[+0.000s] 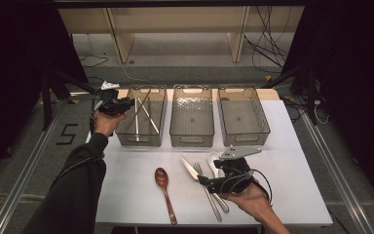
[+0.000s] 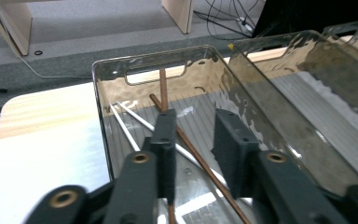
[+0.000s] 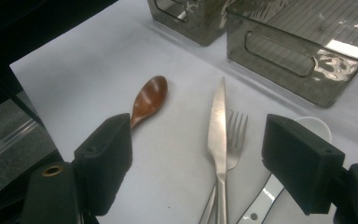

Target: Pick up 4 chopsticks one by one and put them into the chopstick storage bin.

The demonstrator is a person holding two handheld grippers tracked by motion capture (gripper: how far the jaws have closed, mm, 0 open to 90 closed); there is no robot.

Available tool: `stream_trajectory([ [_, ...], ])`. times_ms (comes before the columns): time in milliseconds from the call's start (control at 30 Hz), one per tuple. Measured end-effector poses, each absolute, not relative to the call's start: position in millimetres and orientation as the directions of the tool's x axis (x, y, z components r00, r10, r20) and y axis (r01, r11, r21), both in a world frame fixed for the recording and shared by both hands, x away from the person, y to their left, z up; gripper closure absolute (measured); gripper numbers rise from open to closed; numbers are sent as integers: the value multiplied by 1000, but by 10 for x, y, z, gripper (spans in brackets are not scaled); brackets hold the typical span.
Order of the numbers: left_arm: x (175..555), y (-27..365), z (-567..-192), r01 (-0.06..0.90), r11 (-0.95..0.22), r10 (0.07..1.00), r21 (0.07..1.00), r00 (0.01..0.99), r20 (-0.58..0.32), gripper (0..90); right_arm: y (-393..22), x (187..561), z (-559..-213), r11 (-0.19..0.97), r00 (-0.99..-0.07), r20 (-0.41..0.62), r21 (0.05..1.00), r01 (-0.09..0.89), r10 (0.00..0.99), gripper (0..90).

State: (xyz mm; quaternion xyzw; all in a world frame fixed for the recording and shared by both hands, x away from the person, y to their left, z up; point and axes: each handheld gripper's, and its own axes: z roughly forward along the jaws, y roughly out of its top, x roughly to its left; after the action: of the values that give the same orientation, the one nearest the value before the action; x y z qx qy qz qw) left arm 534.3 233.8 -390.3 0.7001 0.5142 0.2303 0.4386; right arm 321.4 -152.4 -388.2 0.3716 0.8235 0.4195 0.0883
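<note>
Two claws gaping, empty: left claw (image 2: 193, 144) over clear plastic bin (image 1: 141, 115) of thin chopsticks (image 2: 193, 151); right claw (image 3: 200, 163) above steel knife (image 3: 217, 140).

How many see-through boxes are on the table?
3, in a row along the table's far side: the left box holds chopsticks, the middle box and the right box look empty. None seems hidden.
</note>
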Motion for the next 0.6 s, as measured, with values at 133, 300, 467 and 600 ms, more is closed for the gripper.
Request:
stream_trajectory([
  [133, 5205, 2329, -3834, 522, -58, 915, 851, 369, -164, 541, -1529, 3221, -3886, 370, -706, 168, 755, 541, 688, 253],
  [300, 4962, 2293, -3786, 517, -42, 911, 855, 370, -179, 441, -1530, 3222, -3888, 370, -705, 167, 755, 541, 690, 251],
  [467, 4749, 2309, -3792, 509, -31, 886, 860, 412, -212, 356, -1543, 3230, -3896, 369, -700, 163, 754, 543, 696, 251],
  [600, 4622, 2297, -3791, 505, -32, 856, 862, 459, -238, 311, -1546, 3241, -3910, 369, -695, 162, 752, 546, 701, 250],
])
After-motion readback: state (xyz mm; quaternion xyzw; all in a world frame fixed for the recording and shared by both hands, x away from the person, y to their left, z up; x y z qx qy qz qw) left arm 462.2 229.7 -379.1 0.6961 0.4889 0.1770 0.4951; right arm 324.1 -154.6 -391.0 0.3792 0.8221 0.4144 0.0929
